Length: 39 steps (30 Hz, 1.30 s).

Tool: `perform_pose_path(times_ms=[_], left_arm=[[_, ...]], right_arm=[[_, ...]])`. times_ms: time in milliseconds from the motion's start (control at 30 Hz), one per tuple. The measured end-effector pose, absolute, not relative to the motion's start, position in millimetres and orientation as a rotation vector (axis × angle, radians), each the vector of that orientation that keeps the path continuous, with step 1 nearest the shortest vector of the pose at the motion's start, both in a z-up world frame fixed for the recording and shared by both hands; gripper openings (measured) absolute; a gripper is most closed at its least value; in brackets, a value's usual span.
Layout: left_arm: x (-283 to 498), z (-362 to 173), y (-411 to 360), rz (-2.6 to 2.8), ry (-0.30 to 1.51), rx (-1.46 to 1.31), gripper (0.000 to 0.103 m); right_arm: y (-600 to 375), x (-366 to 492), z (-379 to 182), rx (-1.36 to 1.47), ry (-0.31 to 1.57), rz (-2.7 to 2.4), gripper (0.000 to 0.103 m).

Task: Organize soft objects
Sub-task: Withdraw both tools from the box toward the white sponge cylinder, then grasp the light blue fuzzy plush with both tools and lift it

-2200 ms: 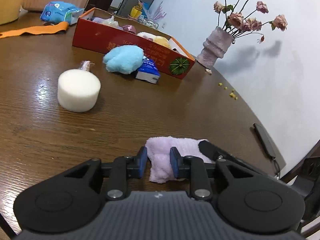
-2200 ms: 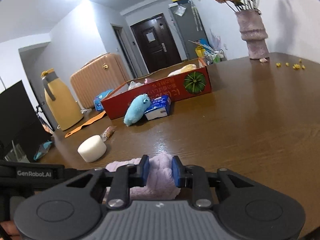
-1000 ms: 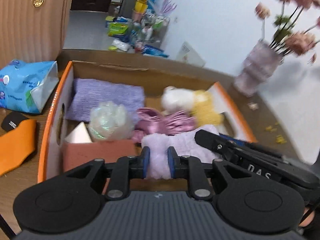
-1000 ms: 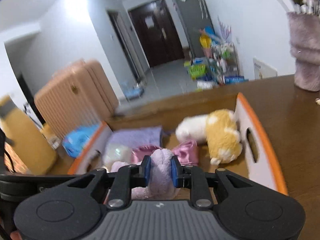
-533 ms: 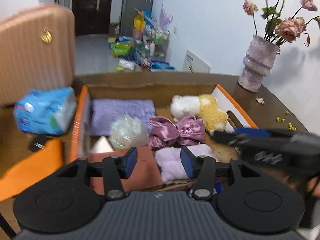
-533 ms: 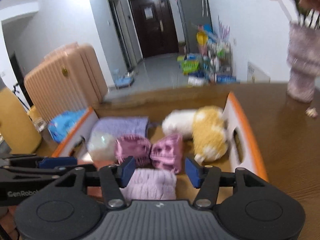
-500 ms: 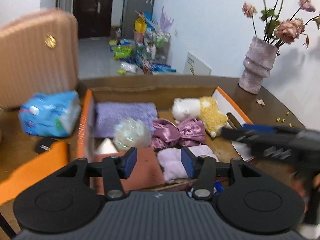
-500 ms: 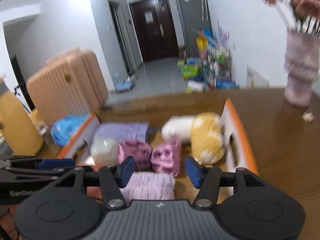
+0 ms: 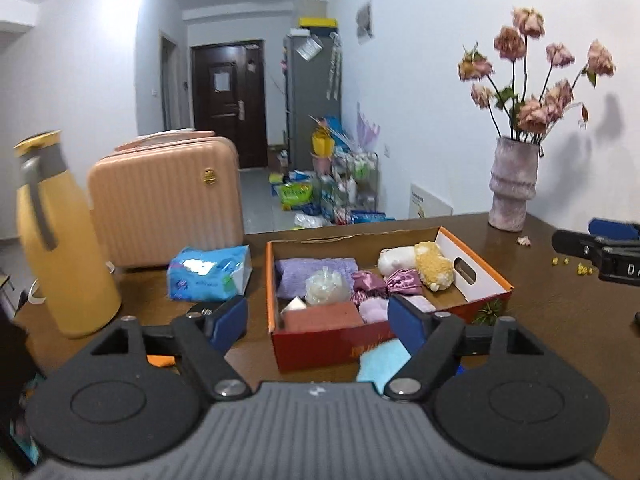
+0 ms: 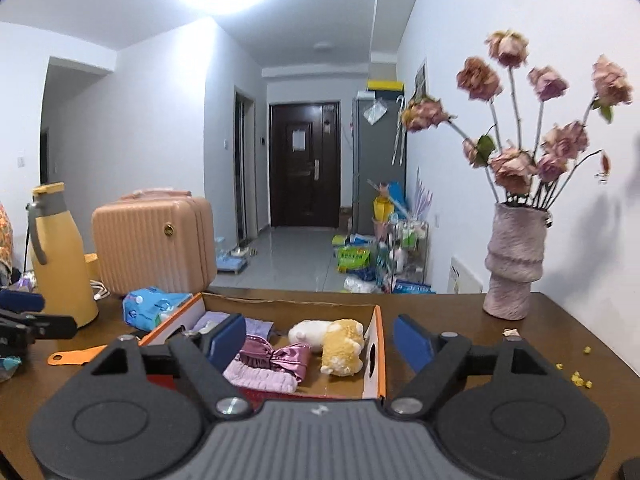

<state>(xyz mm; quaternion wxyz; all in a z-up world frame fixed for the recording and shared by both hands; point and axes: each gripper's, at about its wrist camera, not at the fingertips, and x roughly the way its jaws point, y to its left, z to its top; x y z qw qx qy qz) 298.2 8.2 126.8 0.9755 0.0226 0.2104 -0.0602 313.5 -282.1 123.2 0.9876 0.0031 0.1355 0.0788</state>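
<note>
The red cardboard box [image 9: 472, 276] stands on the brown table and holds several soft things. The lilac towel [image 9: 374, 310] lies at its near edge, free of both grippers. Beside it are a pink satin scrunchie [image 9: 384, 282], a white and yellow plush toy [image 9: 420, 264], a purple cloth [image 9: 316, 270] and a brick-red sponge [image 9: 324, 316]. A light blue plush [image 9: 382, 362] lies on the table in front of the box. My left gripper [image 9: 316, 322] hangs back from the box, jaws opening, nothing between them. My right gripper [image 10: 320, 342] does the same over the box [image 10: 378, 360] and towel [image 10: 260, 376].
A yellow thermos jug [image 9: 60, 248], a pink suitcase [image 9: 168, 204] and a blue tissue pack [image 9: 208, 272] stand left of the box. A vase of dried roses [image 9: 514, 184] stands at the right rear. An orange strap [image 10: 76, 356] and yellow crumbs [image 9: 572, 266] lie on the table.
Both grippers let go of the lilac towel inside the box, spread their jaws wider, and drew back and up, so the box now looks smaller and farther off.
</note>
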Motion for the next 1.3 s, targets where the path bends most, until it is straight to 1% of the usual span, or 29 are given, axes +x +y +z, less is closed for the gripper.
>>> perform_pose_path(times_ms=[33,100,367,467,600,767,967,1100,1200,1300], left_arm=[[284.8,122.1,10.8,-0.115,0.417,0.036,0.079],[255.1,107.7,15.0,-0.108,0.400,0.019,0.083],[153.0,51.1,27.6,-0.067,0.422,-0.033,0.084],[130.3,40.4,32.2,-0.066,0.444,-0.066,0.084],[122.3,37.0,27.1,-0.098,0.453,-0.047,0.084],[135.7,32.8,14.6,-0.132,0.461,-0.039,0.084],[183.2,31.1,6.1,-0.180,0.493,-0.038,0.084],[235.1,34.4,1.2,-0.228,0.530,-0.027,0.083],[282.3,34.6,-0.8,-0.253,0.582,-0.002,0.081],[328.5,31.0,-1.5,-0.282,0.642,0.011,0.076]], right_arm=[[-282.6,301.1,118.7,0.014,0.263,0.159,0.081],[-280.9,279.8,106.2,0.022,0.253,0.169,0.081],[-276.3,173.8,47.2,0.073,0.300,0.203,0.081],[-280.8,141.3,29.9,0.143,0.338,0.203,0.081],[-281.7,126.7,17.2,0.158,0.384,0.194,0.081],[-276.1,132.0,9.9,0.163,0.391,0.179,0.081],[-271.8,166.8,4.9,0.160,0.433,0.176,0.080],[-259.9,206.1,8.4,0.144,0.452,0.203,0.080],[-246.4,247.3,10.9,0.120,0.472,0.234,0.080],[-230.3,292.9,12.0,0.125,0.487,0.270,0.079]])
